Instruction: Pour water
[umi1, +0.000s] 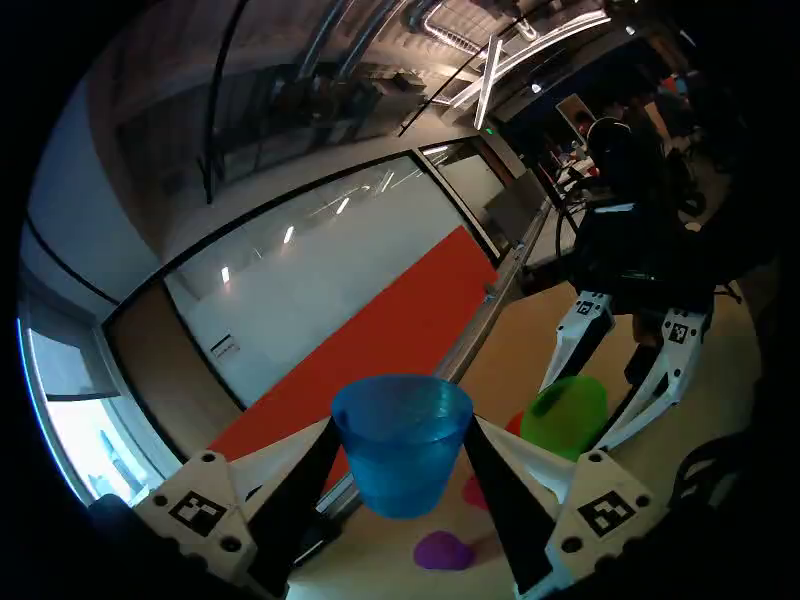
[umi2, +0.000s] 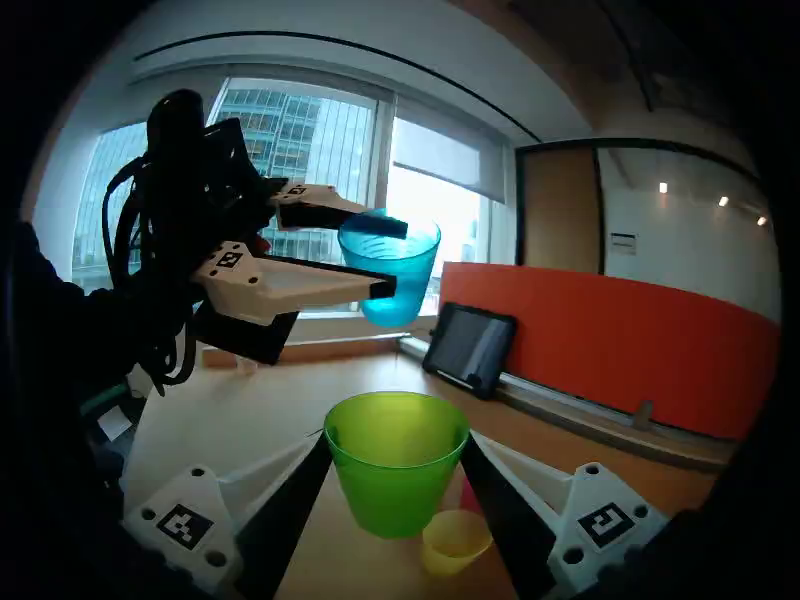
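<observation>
We judge the pour not yet begun. Our left gripper clasps the blue cup, one finger pressed on each side. In the right gripper view it hangs above and to the left of the green cup, apart from it and close to upright, with no stream leaving its lip. We cannot tell whether either cup has water in it.

Our right gripper grips the green cup the same way, both fingers against its walls. The cup is mouth up and seems held clear of the table.

What is left, as we read it: bring the blue cup over the green cup's mouth, tip it, then level it.

There is open air left of and above the green cup. Below it and slightly right, a small yellow cup stands on the table. Farther right a tablet leans by the orange partition, which bounds the table's far side.
</observation>
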